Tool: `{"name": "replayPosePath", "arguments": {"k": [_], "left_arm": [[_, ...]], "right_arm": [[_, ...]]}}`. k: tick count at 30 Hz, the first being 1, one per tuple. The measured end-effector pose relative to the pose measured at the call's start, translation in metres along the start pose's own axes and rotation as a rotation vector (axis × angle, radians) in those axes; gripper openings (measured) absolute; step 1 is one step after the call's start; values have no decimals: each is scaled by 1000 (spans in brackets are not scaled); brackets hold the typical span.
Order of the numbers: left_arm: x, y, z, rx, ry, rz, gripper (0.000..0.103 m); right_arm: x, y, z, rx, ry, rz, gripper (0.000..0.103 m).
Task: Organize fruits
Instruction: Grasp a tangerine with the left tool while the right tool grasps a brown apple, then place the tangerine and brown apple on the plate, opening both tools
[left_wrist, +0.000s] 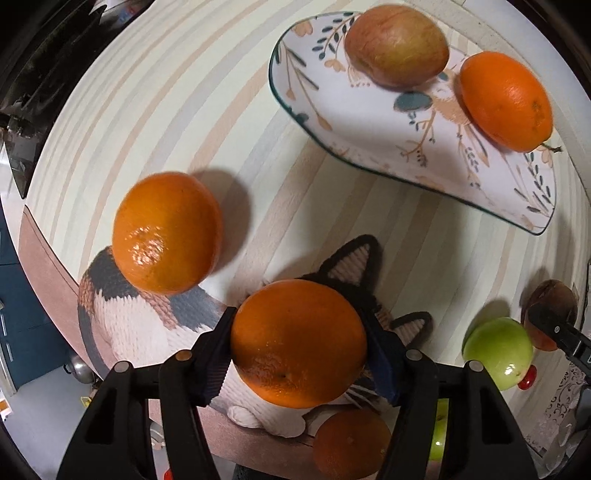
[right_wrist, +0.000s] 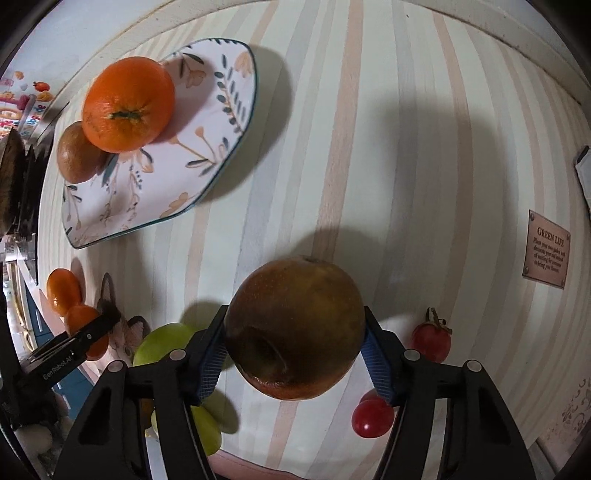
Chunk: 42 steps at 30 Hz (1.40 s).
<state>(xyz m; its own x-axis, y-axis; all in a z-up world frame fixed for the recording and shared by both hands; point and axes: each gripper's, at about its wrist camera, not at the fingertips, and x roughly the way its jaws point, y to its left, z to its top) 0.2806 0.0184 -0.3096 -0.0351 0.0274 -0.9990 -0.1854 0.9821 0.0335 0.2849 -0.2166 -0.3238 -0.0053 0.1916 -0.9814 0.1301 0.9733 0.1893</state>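
Observation:
My left gripper (left_wrist: 299, 343) is shut on an orange (left_wrist: 298, 341), held above the striped table. Another orange (left_wrist: 167, 232) lies to its upper left, and a third orange (left_wrist: 352, 445) shows below it. The floral plate (left_wrist: 369, 125) at the upper right holds a reddish apple (left_wrist: 397, 44) and an orange (left_wrist: 506, 100). My right gripper (right_wrist: 295, 349) is shut on a brown pear-like fruit (right_wrist: 295, 326) above the table. The plate (right_wrist: 177, 173) is far to its upper left, with an orange (right_wrist: 127, 104) and the apple (right_wrist: 78, 153) on it.
A green apple (left_wrist: 496, 352) lies at the right, next to my right gripper's finger (left_wrist: 557, 330). Green apples (right_wrist: 162, 341) and small red tomatoes (right_wrist: 371, 417) (right_wrist: 431, 341) lie near my right gripper. A cat-pattern cloth (left_wrist: 147, 314) covers the table's near edge. A brown plaque (right_wrist: 546, 249) is at the right.

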Motion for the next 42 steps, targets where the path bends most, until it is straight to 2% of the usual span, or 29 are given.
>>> {"name": "replayPosePath", "arguments": {"k": [7, 11, 16, 20, 23, 27, 35, 36, 37, 39, 42], "left_arm": [[-53, -6, 7, 1, -71, -91, 62], [-83, -10, 29, 3, -101, -143, 62], [-80, -2, 81, -18, -89, -143, 62], [-59, 9, 118, -50, -27, -175, 62], [-46, 12, 135, -67, 12, -187, 62], [-31, 17, 141, -80, 46, -187, 62], [-14, 17, 140, -91, 85, -184, 62], [-16, 16, 139, -85, 76, -182, 64], [-16, 15, 138, -79, 72, -188, 70], [-19, 12, 138, -73, 68, -190, 80], [-26, 13, 137, -67, 51, -182, 80]], "right_arm": [[-25, 35, 3, -66, -33, 76, 68], [-34, 73, 17, -112, -56, 129, 68], [-34, 117, 38, -182, -84, 157, 68], [-23, 147, 52, -216, -87, 159, 68], [-10, 165, 62, -224, -85, 156, 68], [9, 182, 72, -230, -71, 157, 68], [25, 171, 78, -209, -28, 192, 70], [23, 165, 77, -209, -26, 200, 71], [20, 161, 77, -211, -27, 209, 73], [17, 160, 78, -213, -29, 209, 83], [15, 158, 77, -209, -18, 206, 85]]}}
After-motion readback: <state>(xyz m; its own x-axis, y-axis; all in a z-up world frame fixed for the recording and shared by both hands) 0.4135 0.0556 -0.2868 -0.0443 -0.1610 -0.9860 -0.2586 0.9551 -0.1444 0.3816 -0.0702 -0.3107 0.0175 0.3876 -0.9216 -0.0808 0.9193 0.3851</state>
